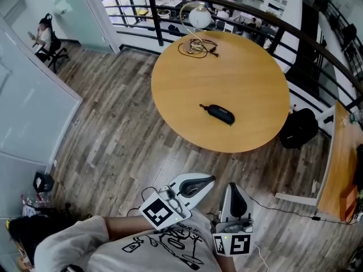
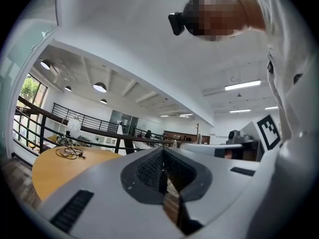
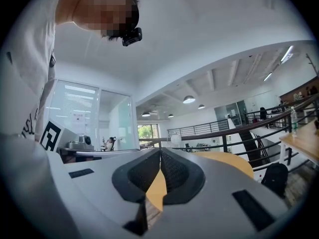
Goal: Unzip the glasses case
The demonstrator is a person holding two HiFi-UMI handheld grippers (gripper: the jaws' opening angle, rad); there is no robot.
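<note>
The black glasses case (image 1: pixel 220 114) lies zipped on the round wooden table (image 1: pixel 187 95), right of its middle and towards the near edge. Both grippers are held close to the person's chest, well short of the table and above the floor. My left gripper (image 1: pixel 212 179) points towards the table with its jaws closed together and nothing in them; its own view shows the left gripper (image 2: pixel 162 152) shut, with the table (image 2: pixel 55 171) beyond it. My right gripper (image 1: pixel 232 186) is likewise shut and empty, and in its own view the right gripper (image 3: pixel 160 151) aims level over the table (image 3: pixel 227 162). Neither gripper view shows the case.
A coiled cable (image 1: pixel 198 46) and a white globe lamp (image 1: pixel 199 16) sit at the table's far edge. A black railing (image 1: pixel 238 1) curves behind it. A black backpack (image 1: pixel 299 128) rests on the floor to the right, beside a wooden side desk (image 1: pixel 339 163). Glass walls stand at the left.
</note>
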